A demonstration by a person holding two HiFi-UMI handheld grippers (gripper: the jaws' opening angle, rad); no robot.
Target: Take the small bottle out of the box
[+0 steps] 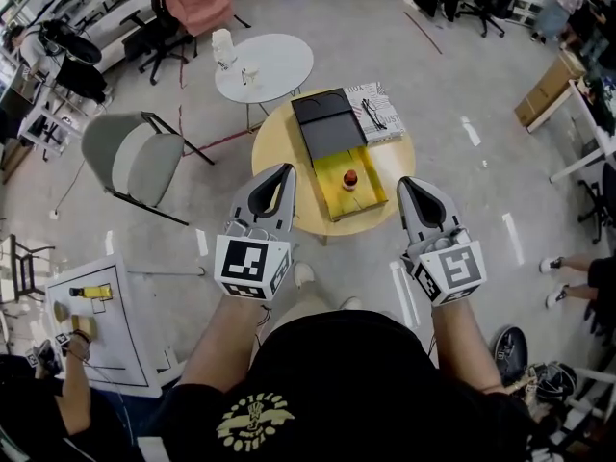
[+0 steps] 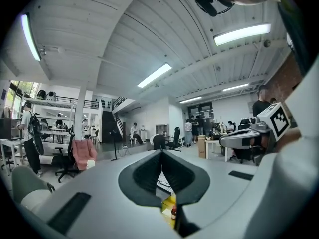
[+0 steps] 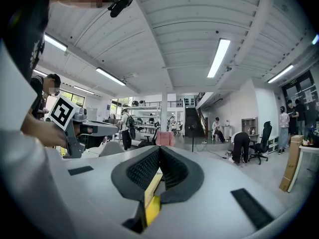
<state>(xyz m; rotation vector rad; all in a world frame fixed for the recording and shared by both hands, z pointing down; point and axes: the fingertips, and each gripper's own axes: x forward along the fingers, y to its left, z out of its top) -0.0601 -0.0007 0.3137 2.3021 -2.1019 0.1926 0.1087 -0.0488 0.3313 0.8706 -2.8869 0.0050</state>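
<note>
An open box (image 1: 347,181) with a yellow inside and a black lid folded back lies on a round wooden table (image 1: 279,152). The small bottle (image 1: 350,178), brown with a red cap, stands upright inside it. My left gripper (image 1: 287,169) hovers shut over the table's near left edge, empty. My right gripper (image 1: 402,183) is shut and empty at the box's right, over the table's near right edge. Through the gap below the left gripper (image 2: 161,152) jaws I see the bottle (image 2: 173,212) and the yellow box (image 2: 167,203). Below the right gripper (image 3: 159,148) only the yellow box wall (image 3: 152,209) shows.
A patterned book (image 1: 376,112) lies on the wooden table beside the box lid. Behind stands a white round table (image 1: 279,65) with a white jug (image 1: 223,48). A grey chair (image 1: 135,157) is at the left and a white board (image 1: 96,320) lies on the floor.
</note>
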